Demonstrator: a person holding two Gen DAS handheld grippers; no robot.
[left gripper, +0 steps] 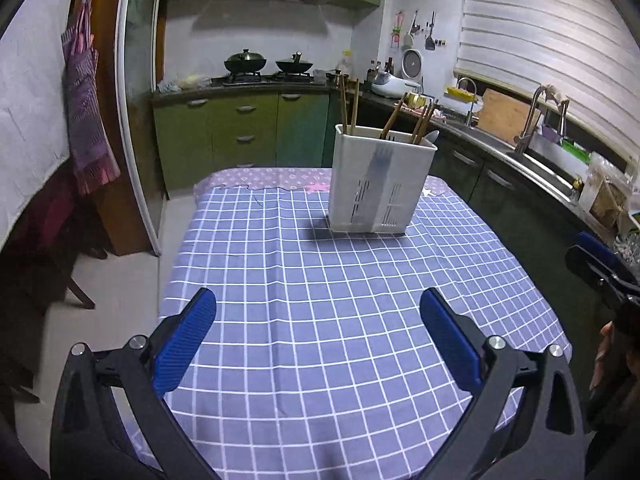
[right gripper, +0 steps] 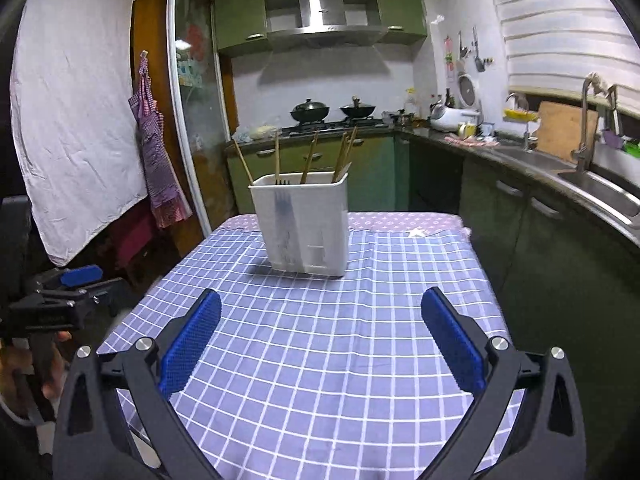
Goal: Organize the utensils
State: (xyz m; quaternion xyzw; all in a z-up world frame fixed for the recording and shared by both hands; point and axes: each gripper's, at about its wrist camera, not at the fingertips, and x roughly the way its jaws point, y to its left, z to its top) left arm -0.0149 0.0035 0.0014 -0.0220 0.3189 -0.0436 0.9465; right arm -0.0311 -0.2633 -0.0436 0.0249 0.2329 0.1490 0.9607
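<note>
A: Both tools, left [left gripper: 318, 340] and right [right gripper: 320, 344], gape, holding nothing.
B: Holder [left gripper: 380, 180], upper centre, on the bench [left gripper: 320, 280], has the chopsticks [left gripper: 348, 104]. Approach from above.

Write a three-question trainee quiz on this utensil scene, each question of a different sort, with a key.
1. True or false: the left gripper holds a chopstick.
2. Multiple choice: the white holder stands on A) the stove, B) the checked tablecloth, C) the sink.
3. Fill in: the right gripper is ____ (open or shut).

Key
1. False: it is open and empty; the chopsticks stand in the holder.
2. B.
3. Open.
</note>
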